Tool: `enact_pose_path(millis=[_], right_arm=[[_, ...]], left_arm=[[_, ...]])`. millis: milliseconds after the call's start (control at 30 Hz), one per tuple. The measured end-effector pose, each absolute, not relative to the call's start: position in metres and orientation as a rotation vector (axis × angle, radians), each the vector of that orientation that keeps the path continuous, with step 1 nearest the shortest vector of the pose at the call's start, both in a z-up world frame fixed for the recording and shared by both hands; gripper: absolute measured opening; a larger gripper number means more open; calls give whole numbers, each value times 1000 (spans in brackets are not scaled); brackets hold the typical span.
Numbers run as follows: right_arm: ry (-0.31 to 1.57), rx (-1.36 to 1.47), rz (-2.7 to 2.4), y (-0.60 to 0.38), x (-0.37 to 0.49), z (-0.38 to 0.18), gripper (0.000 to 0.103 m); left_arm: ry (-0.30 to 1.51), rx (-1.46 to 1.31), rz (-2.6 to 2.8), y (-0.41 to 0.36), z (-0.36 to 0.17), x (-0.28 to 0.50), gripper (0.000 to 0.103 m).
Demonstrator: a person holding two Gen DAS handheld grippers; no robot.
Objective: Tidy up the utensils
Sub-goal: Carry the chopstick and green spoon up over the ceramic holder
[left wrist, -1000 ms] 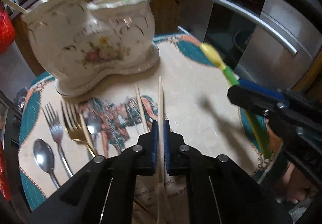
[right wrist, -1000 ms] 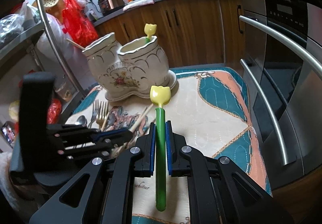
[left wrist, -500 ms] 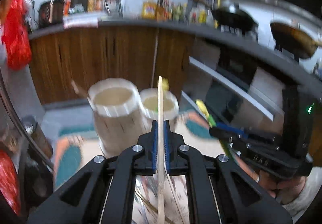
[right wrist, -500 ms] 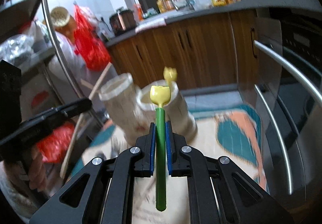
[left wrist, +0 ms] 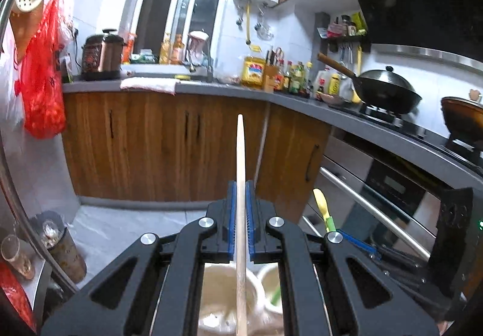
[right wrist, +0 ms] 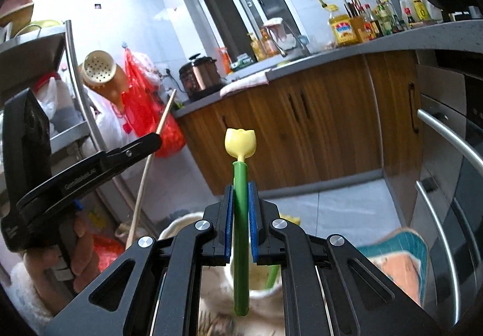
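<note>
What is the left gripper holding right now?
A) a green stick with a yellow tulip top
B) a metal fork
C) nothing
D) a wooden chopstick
D: the left gripper is shut on a pale wooden chopstick that points up over the holder; the tulip stick is in the right gripper.

Your chopstick (left wrist: 240,215) runs off the bottom edge — its lower end is cut off. The ceramic holder (left wrist: 223,299) sits mostly behind your left gripper (left wrist: 240,215) — its base is hidden.
</note>
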State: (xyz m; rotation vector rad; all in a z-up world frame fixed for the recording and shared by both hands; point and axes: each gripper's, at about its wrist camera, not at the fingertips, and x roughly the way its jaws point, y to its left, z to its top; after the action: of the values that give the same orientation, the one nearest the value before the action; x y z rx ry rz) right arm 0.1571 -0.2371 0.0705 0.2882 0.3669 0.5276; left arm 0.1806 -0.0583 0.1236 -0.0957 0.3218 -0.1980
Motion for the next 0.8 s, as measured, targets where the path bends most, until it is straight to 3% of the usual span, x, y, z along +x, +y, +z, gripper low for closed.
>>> enact_pose_path(millis=[500,800], right_arm=[[353,261,498,-220,186,31,11],[359,215,500,-218,175,25,11]], left_arm=[[224,15,-70,-79,91,196,6],[293,4,-101,-70,85,185,6]])
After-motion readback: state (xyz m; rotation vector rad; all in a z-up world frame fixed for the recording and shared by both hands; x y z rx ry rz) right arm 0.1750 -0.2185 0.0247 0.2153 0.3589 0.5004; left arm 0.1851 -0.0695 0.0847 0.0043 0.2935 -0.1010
